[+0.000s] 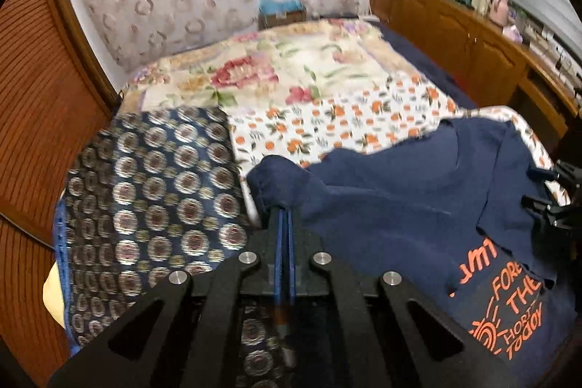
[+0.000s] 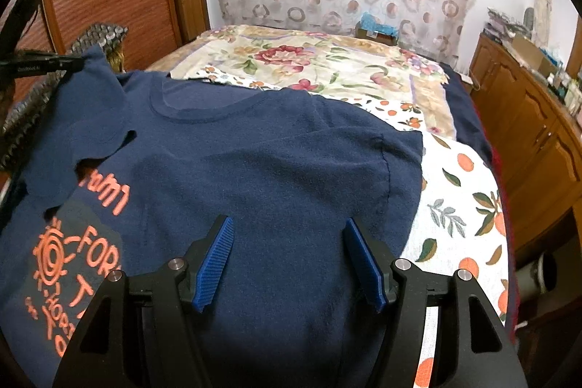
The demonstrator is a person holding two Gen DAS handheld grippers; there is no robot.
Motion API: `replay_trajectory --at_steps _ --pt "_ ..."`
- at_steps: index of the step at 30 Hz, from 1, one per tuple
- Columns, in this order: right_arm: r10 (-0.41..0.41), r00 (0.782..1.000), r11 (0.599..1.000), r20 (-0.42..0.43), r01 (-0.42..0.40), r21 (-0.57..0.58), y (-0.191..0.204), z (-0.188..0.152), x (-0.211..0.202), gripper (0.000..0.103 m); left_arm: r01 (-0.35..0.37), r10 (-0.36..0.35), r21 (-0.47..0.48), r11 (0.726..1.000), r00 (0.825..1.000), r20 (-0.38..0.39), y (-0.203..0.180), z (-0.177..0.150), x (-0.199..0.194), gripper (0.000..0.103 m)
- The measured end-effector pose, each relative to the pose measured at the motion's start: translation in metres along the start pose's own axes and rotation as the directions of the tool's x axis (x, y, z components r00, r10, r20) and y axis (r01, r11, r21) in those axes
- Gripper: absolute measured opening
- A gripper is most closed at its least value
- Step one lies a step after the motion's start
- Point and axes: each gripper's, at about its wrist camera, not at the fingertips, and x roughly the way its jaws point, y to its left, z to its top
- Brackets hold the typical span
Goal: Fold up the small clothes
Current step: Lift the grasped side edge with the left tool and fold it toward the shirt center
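Note:
A navy T-shirt [image 2: 254, 151] with orange lettering lies spread on the bed, neckline toward the far end. My left gripper [image 1: 284, 217] is shut on a bunched fold of the T-shirt [image 1: 400, 199] at its left sleeve, and the cloth drapes over the fingertips. In the right wrist view the left gripper [image 2: 78, 62] reaches in from the upper left and holds that sleeve lifted and folded inward. My right gripper [image 2: 287, 242] hovers open over the shirt's lower middle, its blue pads [image 2: 214, 257] wide apart with only flat cloth below them.
A dark cloth with round medallions [image 1: 145, 206] lies left of the shirt. Beneath are an orange-fruit sheet [image 2: 462, 206] and a floral bedspread [image 1: 291, 71]. A wooden cabinet [image 2: 538, 133] with clutter runs along the right, a slatted wooden door [image 1: 36, 133] stands left, and a box [image 1: 282, 11] sits at the far end.

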Motion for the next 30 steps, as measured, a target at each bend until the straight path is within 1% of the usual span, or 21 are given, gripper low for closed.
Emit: replay_trajectory --at_steps 2,4,6,8,12,13,14,16,17,18,19,20,21,23,25,27,29,30 --pt "0.002 1.000 1.000 0.017 -0.003 0.013 -0.006 0.003 -0.011 0.066 0.015 -0.015 -0.015 1.000 1.000 0.018 0.007 -0.002 -0.005 0.003" --pt "-0.018 0.999 1.000 0.050 0.017 0.016 -0.013 0.006 -0.024 0.066 0.023 -0.023 -0.024 0.999 0.999 0.031 0.012 -0.005 -0.007 0.003" --pt "-0.047 0.998 0.999 0.052 0.046 0.005 -0.022 0.011 -0.031 0.066 0.031 -0.030 -0.026 0.999 0.999 0.045 0.016 -0.009 -0.010 0.003" --pt "-0.056 0.998 0.998 0.042 0.056 0.009 -0.035 0.015 -0.031 0.066 0.051 -0.049 -0.033 0.998 0.997 0.067 0.017 -0.014 -0.014 0.003" --pt "-0.070 0.997 0.996 -0.018 0.071 0.056 -0.060 0.021 -0.014 0.066 0.074 -0.069 -0.035 0.997 0.990 0.122 0.012 -0.021 -0.020 0.003" --pt "-0.062 0.998 0.996 -0.033 0.064 0.067 -0.064 0.023 -0.008 0.063 0.094 -0.088 -0.038 0.995 0.987 0.136 0.010 -0.025 -0.023 0.003" --pt "-0.049 0.998 0.996 -0.050 0.053 0.077 -0.067 0.024 -0.001 0.059 0.100 -0.094 -0.041 0.994 0.985 0.145 0.009 -0.027 -0.025 0.003" --pt "-0.048 0.996 0.995 -0.082 0.055 0.087 -0.069 0.028 0.015 0.058 0.118 -0.110 -0.045 0.992 0.982 0.155 0.008 -0.031 -0.028 0.003" --pt "-0.050 0.994 0.994 -0.092 0.058 0.091 -0.070 0.031 0.021 0.056 0.136 -0.127 -0.048 0.989 0.977 0.170 0.007 -0.035 -0.032 0.003" --pt "-0.051 0.994 0.994 -0.099 0.060 0.093 -0.068 0.035 0.025 0.056 0.150 -0.139 -0.048 0.988 0.974 0.181 0.005 -0.038 -0.036 0.003" --pt "-0.052 0.995 0.994 -0.086 0.060 0.096 -0.067 0.037 0.027 0.055 0.161 -0.149 -0.048 0.986 0.970 0.192 0.003 -0.042 -0.040 0.003" --pt "-0.045 0.996 0.993 -0.082 0.053 0.105 -0.067 0.042 0.029 0.050 0.174 -0.161 -0.051 0.983 0.966 0.200 0.002 -0.046 -0.045 0.003" --pt "-0.037 0.996 0.992 -0.078 0.046 0.115 -0.066 0.044 0.030 0.034 0.186 -0.172 -0.051 0.981 0.963 0.208 0.001 -0.051 -0.049 0.003" --pt "0.020 0.997 0.993 -0.073 -0.012 0.114 -0.059 0.044 0.030 0.007 0.206 -0.191 -0.047 0.977 0.956 0.222 -0.002 -0.057 -0.058 0.003" --pt "-0.018 0.998 0.997 -0.057 0.022 0.073 -0.047 0.042 0.022 0.007 0.239 -0.225 -0.031 0.971 0.943 0.244 -0.005 -0.067 -0.071 0.003" --pt "-0.015 1.000 0.998 0.002 0.015 0.059 -0.037 0.039 0.004 0.006 0.269 -0.255 -0.017 0.963 0.928 0.271 -0.006 -0.077 -0.084 0.003" --pt "-0.033 0.997 0.998 0.073 0.029 0.057 -0.027 0.035 -0.023 0.006 0.300 -0.282 -0.014 0.954 0.911 0.302 -0.004 -0.092 -0.101 0.003" --pt "-0.036 0.994 0.998 0.107 0.030 0.060 -0.023 0.032 -0.038 0.006 0.309 -0.290 -0.014 0.951 0.905 0.311 -0.002 -0.096 -0.107 0.003"
